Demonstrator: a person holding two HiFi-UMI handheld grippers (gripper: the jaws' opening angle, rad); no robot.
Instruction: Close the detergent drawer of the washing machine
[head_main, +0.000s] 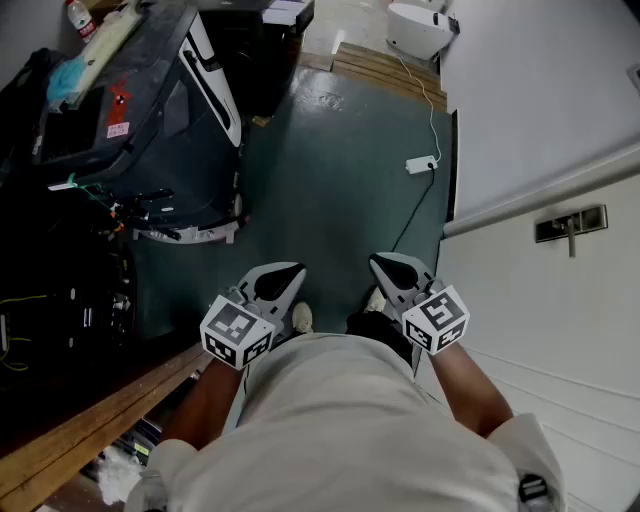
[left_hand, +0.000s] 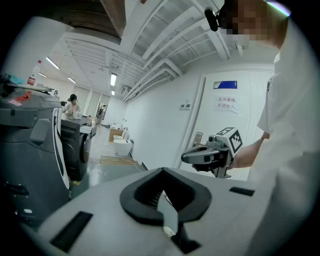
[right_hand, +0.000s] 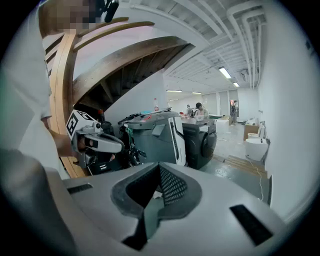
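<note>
The washing machine (right_hand: 202, 142), a dark front-loader, is standing well apart from both grippers. In the right gripper view it is sitting at 2 o'clock from the jaws, just behind a grey floor-cleaning machine (right_hand: 160, 137). In the head view it is lying toward 12 o'clock. Its detergent drawer is too small and dark to make out in any view.

The left gripper (head_main: 290, 270) is pointing toward 1 o'clock above the green floor (head_main: 330, 180). Its jaws are pressing together with nothing between them. The right gripper (head_main: 380, 262) is pointing toward 11 o'clock. Its jaws are likewise pressing together and are holding nothing. Both grippers are hovering side by side in front of the person's waist and are touching no object.

A white power strip (head_main: 422, 163) is lying on the floor at 1 o'clock from the right gripper, with its cable trailing away. A white door (head_main: 560, 310) with a metal handle (head_main: 570, 225) is standing at 3 o'clock. A wooden beam (head_main: 90, 425) is running across at 8 o'clock from the left gripper.
</note>
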